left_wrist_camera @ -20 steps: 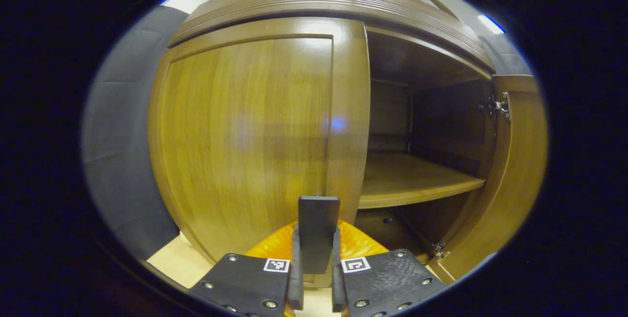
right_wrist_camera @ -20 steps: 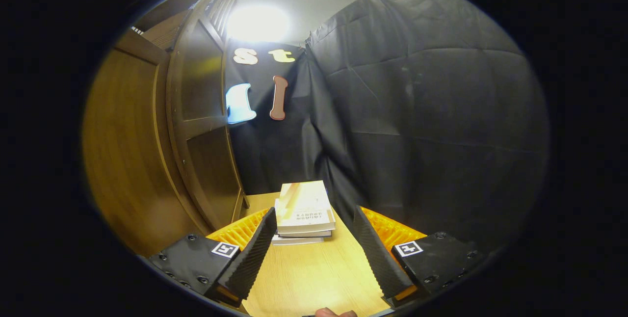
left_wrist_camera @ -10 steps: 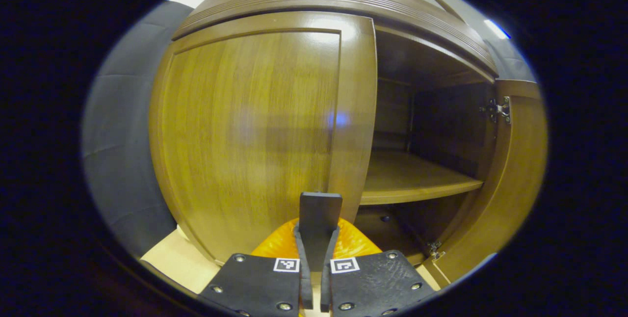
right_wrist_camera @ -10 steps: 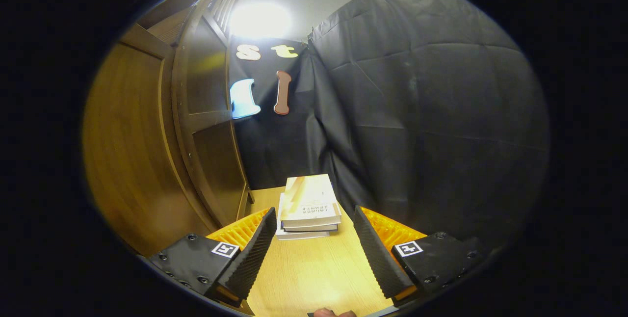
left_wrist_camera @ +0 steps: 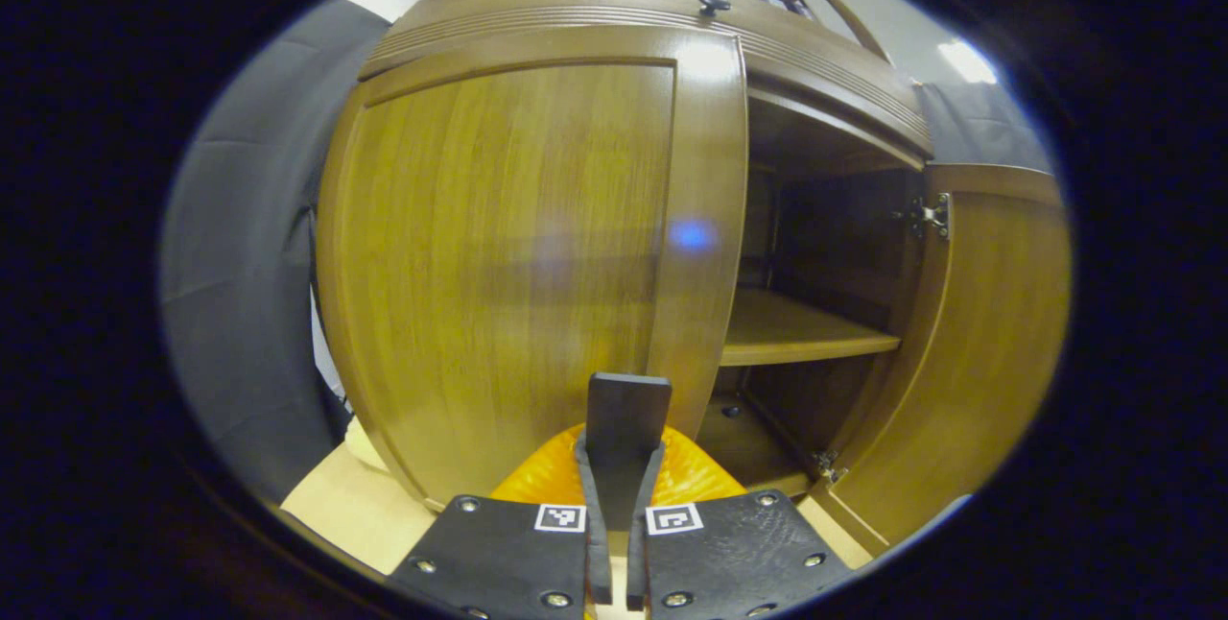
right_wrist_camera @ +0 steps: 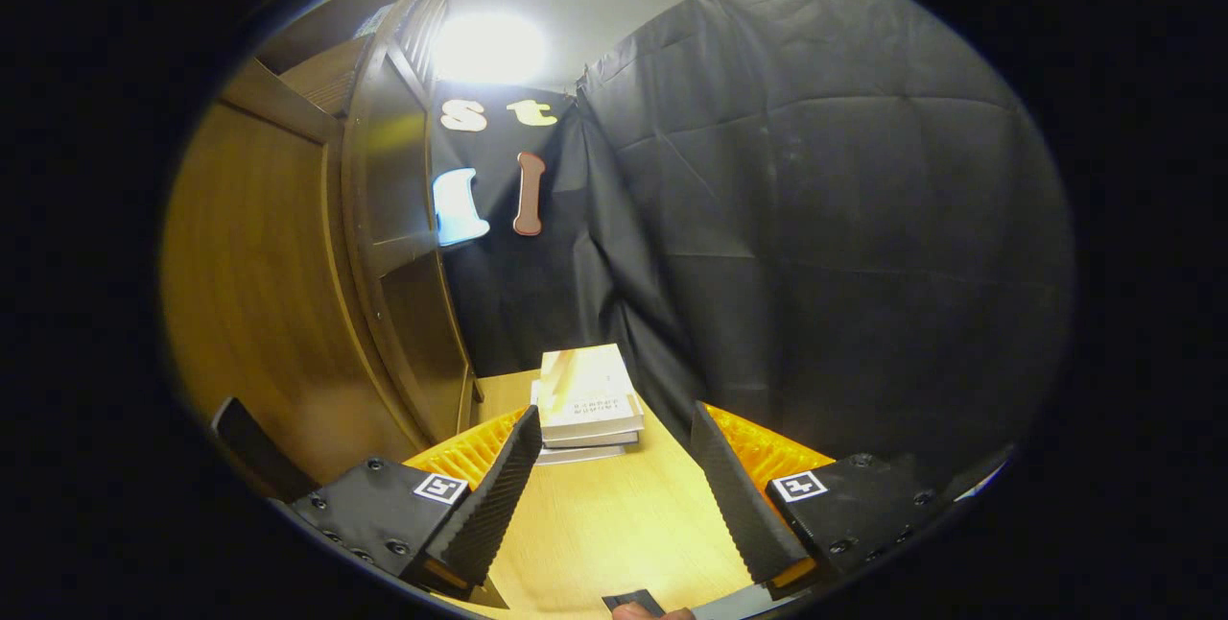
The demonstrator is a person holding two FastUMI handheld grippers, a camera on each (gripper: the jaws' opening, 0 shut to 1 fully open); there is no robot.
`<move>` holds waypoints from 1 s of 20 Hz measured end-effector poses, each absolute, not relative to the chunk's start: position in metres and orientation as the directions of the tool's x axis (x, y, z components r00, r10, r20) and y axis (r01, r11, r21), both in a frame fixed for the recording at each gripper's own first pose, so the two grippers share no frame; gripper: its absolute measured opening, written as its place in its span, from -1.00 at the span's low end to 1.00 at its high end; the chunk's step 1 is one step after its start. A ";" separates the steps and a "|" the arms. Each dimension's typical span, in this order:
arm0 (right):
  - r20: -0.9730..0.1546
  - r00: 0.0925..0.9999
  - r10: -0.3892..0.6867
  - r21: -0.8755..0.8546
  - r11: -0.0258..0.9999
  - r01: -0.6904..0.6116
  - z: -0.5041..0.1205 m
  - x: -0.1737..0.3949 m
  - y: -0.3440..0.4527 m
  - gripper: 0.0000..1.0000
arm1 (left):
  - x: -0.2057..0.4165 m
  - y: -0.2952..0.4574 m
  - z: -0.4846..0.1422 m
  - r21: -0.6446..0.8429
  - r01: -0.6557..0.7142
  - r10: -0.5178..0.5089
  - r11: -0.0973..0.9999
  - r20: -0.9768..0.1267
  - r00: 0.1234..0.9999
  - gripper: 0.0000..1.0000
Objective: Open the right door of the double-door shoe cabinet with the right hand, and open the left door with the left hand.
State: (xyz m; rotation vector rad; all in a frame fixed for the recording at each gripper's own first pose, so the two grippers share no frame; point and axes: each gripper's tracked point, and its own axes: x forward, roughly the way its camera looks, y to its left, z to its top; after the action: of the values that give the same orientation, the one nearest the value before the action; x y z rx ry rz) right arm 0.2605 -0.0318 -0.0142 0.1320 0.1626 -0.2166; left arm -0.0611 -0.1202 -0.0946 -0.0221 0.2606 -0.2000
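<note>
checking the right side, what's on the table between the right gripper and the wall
A stack of books lies there on the table, ahead of the open right gripper, in the right gripper view.

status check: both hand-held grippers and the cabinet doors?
Left hand-held gripper shut, at left door edge. Right hand-held gripper open, empty. Right door open, left door closed. Books on table, clear of doors.

In the right gripper view, a stack of pale paperback books [right_wrist_camera: 585, 399] lies on the light wooden table [right_wrist_camera: 614, 524] at twelve o'clock, the brown wooden shoe cabinet [right_wrist_camera: 384, 246] at ten o'clock.
</note>
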 end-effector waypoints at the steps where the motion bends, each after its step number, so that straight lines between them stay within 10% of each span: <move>1: -0.169 0.963 -0.210 0.113 0.966 0.231 -0.011 0.253 -0.030 0.89 | -0.069 -0.117 -0.094 -0.050 0.199 -0.205 0.979 -0.254 0.945 -0.81; 20: -0.153 0.952 -0.265 0.111 0.953 0.283 -0.006 0.120 0.027 0.98 | -0.158 -0.048 -0.080 -0.055 0.259 -0.265 0.964 -0.212 0.941 -0.82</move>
State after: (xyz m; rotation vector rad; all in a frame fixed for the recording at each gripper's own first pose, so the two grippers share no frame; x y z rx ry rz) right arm 0.1197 0.0269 -0.0060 0.1325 0.1376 -0.2789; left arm -0.1584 -0.0483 -0.0797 -0.0269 0.2196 -0.2671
